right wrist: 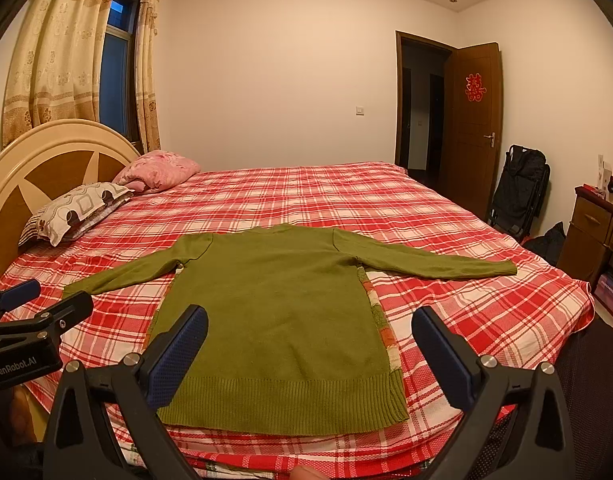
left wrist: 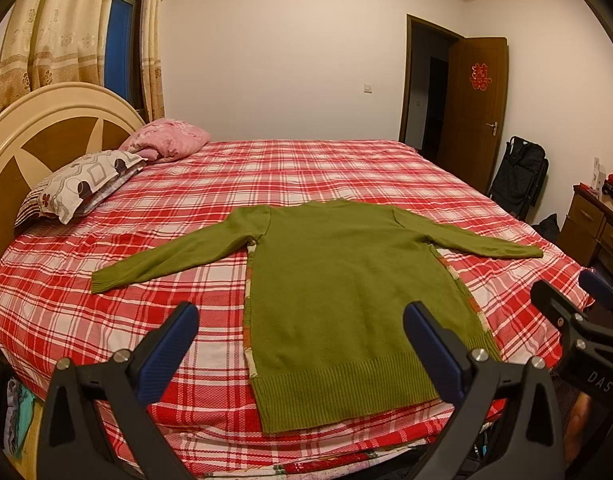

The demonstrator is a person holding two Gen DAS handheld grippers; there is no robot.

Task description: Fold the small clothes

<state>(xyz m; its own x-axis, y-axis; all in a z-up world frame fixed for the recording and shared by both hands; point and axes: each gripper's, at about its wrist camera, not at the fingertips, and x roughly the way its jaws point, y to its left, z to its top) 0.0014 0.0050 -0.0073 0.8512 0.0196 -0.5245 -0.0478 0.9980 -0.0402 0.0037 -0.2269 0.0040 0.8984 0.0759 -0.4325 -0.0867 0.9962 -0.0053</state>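
A small olive-green knit sweater (left wrist: 338, 280) lies flat, back up, on the red plaid bed (left wrist: 306, 172), both sleeves spread out sideways, its ribbed hem toward me. It also shows in the right wrist view (right wrist: 274, 312). A patterned lining peeks out along its side edges. My left gripper (left wrist: 302, 348) is open and empty, held above the hem near the bed's front edge. My right gripper (right wrist: 310, 356) is open and empty, also above the hem. Each gripper shows at the edge of the other's view: the right gripper (left wrist: 578, 312), the left gripper (right wrist: 30, 312).
Two pillows (left wrist: 90, 184) and a wooden headboard (left wrist: 34, 136) are at the left. An open door (left wrist: 474, 112), a black folded stroller (left wrist: 518, 180) and a wooden dresser (left wrist: 598, 228) stand to the right of the bed.
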